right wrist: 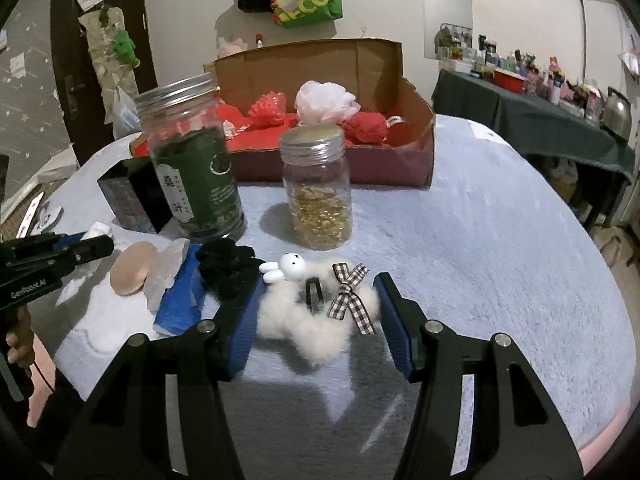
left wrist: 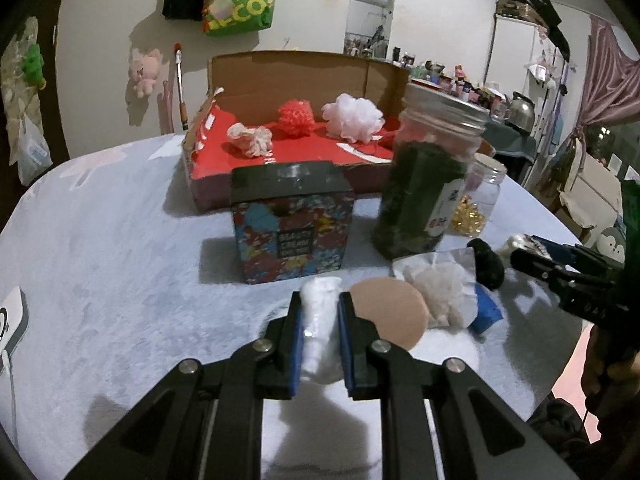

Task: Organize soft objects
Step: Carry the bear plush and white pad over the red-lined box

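Note:
My left gripper (left wrist: 320, 300) is shut on a white soft roll (left wrist: 318, 320), held just above the table. Beside it lie a beige round sponge (left wrist: 390, 310), a whitish mesh puff (left wrist: 444, 292), a blue cloth (left wrist: 486, 312) and a black fluffy scrunchie (left wrist: 488, 264). My right gripper (right wrist: 318, 296) is open around a white fluffy hair clip (right wrist: 316, 328) with a rabbit head and a checked bow; the fingers do not touch it. The cardboard box (left wrist: 288, 68) with a red lining holds a red puff (left wrist: 296, 116), a white puff (left wrist: 352, 116) and a smaller pale one (left wrist: 250, 140).
A patterned tin box (left wrist: 292, 232), a tall jar of green leaves (left wrist: 428, 184) and a small jar of gold pieces (right wrist: 320, 196) stand between the grippers and the cardboard box. The table (right wrist: 500, 240) has a pale blue fluffy cover. A white device (left wrist: 10, 320) lies at the left edge.

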